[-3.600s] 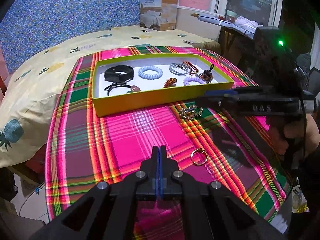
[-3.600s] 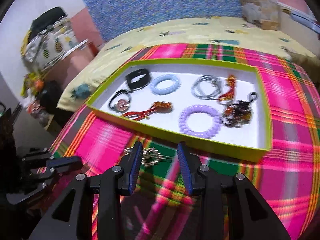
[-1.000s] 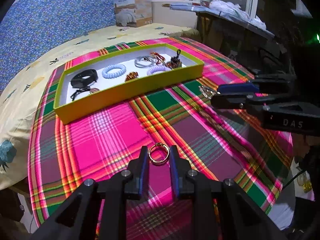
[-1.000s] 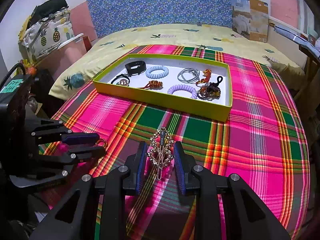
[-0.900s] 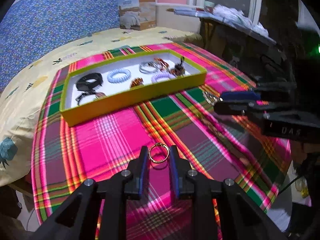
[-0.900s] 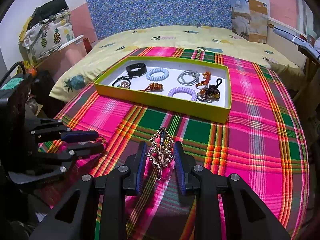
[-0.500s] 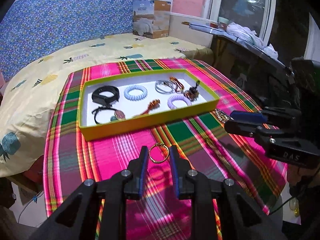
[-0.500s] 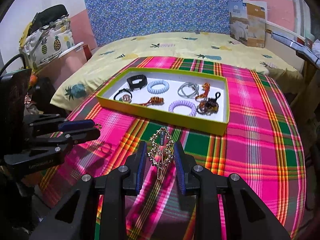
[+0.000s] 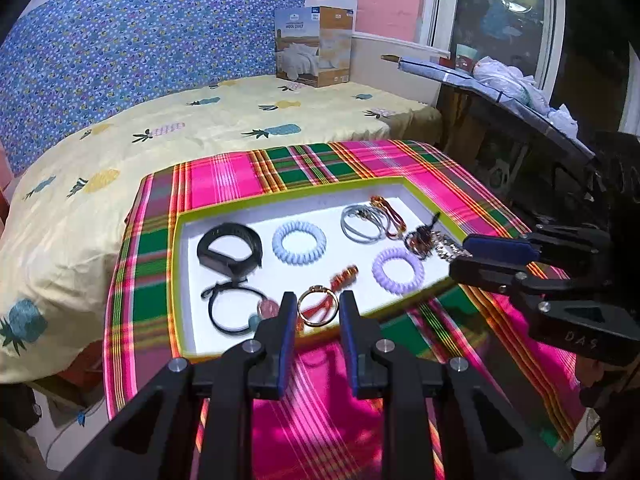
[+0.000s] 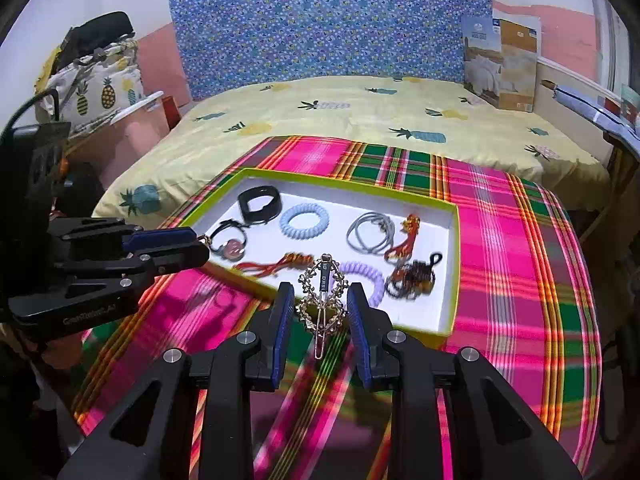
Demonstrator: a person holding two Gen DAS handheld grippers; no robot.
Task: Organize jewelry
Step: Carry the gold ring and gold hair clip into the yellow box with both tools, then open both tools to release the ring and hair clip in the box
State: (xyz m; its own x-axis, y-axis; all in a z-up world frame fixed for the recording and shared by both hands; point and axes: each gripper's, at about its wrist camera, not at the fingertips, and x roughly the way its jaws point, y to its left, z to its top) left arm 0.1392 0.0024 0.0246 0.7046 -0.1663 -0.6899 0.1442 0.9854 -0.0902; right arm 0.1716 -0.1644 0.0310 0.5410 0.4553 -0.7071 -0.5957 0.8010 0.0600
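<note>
Carrying both last pieces toward the tray (image 9: 182, 280): the left gripper (image 9: 318, 314) is clamped on a small gold ring (image 9: 318, 311), pads pinching its rim on both sides, and the right gripper (image 10: 320, 312) is closed on an ornate gold hair clip (image 10: 322, 300), held upright with its pin hanging below the pads. Both items sit in the air near the tray's front wall, not yet over its white floor. Main risk — the ring is thin, hard and held only at two points on its rim, so a jolt or any twist could pop it out onto the plaid cloth (image 10: 520, 280). The clip's dangling pin could catch the front wall if it crosses too low. Tray is already crowded: black band (image 9: 230, 246), blue coil tie (image 9: 299, 237), purple coil tie (image 9: 397, 270), grey ties (image 9: 362, 222), beaded pieces. Free room looks best in the bare middle strip and near the front edge. The two grippers sit close together, so dropping side by side risks a knock — stagger them.
</note>
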